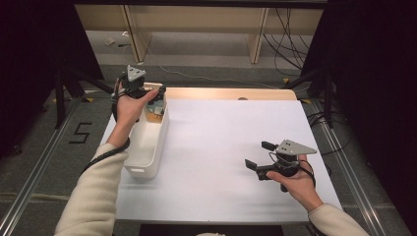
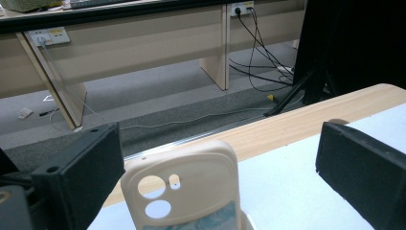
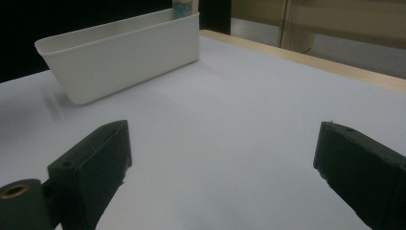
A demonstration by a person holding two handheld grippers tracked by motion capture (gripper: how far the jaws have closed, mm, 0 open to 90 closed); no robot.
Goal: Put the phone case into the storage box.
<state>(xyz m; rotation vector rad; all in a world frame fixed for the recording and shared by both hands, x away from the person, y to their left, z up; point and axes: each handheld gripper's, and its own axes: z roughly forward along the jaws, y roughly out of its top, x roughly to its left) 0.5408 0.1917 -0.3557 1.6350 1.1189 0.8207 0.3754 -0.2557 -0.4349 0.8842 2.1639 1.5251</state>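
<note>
In the high view, the left gripper is held at the upper left of the frame, over the far end of a white bin that lies along the left edge of the bench. In the left gripper view, a beige phone case is seen standing upright between the jaws, which are spread apart and not touching it. At the lower right, the right gripper is held above the bare bench, its jaws wide apart.
</note>
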